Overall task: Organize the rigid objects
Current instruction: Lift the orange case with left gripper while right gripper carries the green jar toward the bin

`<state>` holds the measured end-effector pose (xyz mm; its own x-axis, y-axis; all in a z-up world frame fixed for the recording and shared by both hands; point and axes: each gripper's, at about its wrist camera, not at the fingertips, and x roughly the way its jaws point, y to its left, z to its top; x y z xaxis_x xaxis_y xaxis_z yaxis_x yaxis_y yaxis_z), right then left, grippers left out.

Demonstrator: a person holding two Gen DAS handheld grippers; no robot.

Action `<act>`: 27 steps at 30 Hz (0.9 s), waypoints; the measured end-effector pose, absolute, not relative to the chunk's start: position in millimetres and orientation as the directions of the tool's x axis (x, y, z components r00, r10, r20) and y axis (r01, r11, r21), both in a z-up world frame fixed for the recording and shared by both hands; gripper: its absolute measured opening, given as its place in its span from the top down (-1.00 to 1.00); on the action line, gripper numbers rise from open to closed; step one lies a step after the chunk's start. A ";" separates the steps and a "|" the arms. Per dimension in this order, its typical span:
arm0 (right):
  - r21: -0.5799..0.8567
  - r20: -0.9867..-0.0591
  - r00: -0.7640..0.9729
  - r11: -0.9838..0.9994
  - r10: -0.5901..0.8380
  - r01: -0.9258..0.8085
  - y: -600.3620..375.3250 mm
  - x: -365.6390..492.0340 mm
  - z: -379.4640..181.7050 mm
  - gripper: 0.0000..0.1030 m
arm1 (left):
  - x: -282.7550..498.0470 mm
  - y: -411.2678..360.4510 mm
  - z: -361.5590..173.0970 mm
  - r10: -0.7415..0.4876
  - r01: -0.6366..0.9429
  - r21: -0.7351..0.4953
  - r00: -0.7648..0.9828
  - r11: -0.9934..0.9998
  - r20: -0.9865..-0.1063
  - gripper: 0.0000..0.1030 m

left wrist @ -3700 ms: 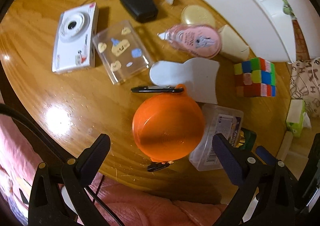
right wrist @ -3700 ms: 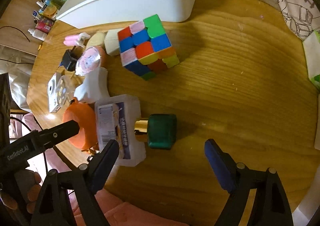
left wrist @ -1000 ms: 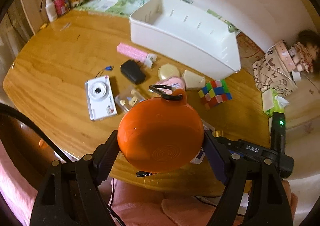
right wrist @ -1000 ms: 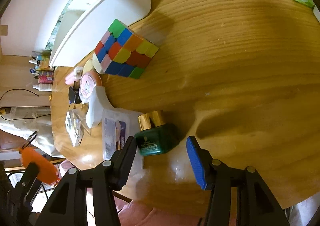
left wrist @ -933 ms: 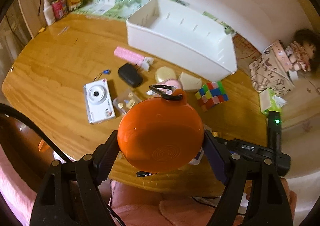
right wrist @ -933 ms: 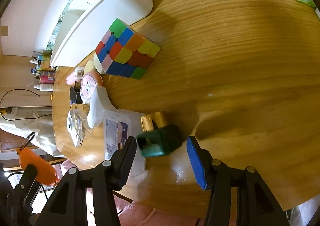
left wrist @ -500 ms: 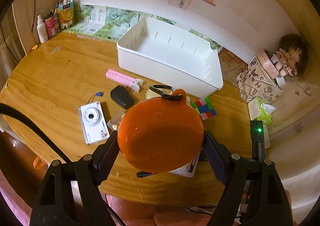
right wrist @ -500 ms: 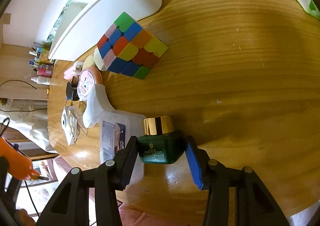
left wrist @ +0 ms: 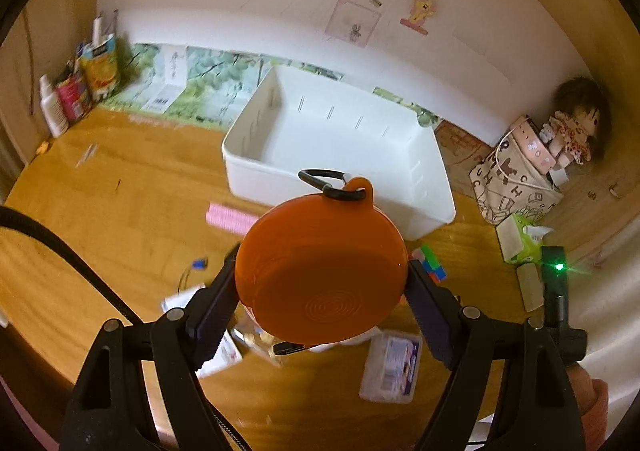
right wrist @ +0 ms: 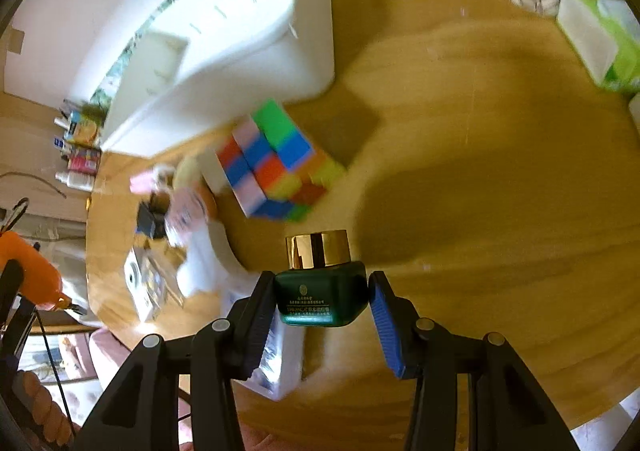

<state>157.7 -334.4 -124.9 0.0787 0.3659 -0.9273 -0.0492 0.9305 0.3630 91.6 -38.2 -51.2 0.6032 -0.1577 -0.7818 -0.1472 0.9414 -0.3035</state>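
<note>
My left gripper [left wrist: 320,291] is shut on a round orange case [left wrist: 320,271] with a black carabiner clip [left wrist: 330,183], held high above the wooden table. A white bin [left wrist: 340,155] stands open and empty beyond it. My right gripper [right wrist: 320,303] is shut on a dark green jar [right wrist: 322,297] with a gold lid, lifted off the table. The orange case also shows at the left edge of the right wrist view [right wrist: 32,271]. The bin shows at upper left in that view [right wrist: 240,31].
A colour cube [right wrist: 276,163], a clear plastic box [left wrist: 390,367], a white camera [right wrist: 134,279], a pink roller [left wrist: 230,217], a black pouch [right wrist: 150,217] and other small items lie on the table. A tissue pack [right wrist: 600,35], a patterned bag [left wrist: 516,179] and a doll [left wrist: 576,127] are at the right.
Both grippers have risen. The left one lifted the orange case higher and toward the bin. The right one, shut on the green jar, lifted it off the table.
</note>
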 end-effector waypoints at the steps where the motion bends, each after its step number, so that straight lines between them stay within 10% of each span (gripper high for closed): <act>1: 0.360 -0.926 0.099 0.932 0.363 -0.047 -332.9 162.0 -118.3 0.08 | 97.4 -35.0 -48.6 -0.161 -0.137 -0.302 0.606 0.943 -0.779 -0.61; 27: 0.327 -0.832 0.416 0.930 0.367 -0.167 -260.7 257.0 -65.2 0.08 | 234.8 -0.8 -51.3 -0.241 0.040 -0.281 0.637 0.959 -0.732 -0.61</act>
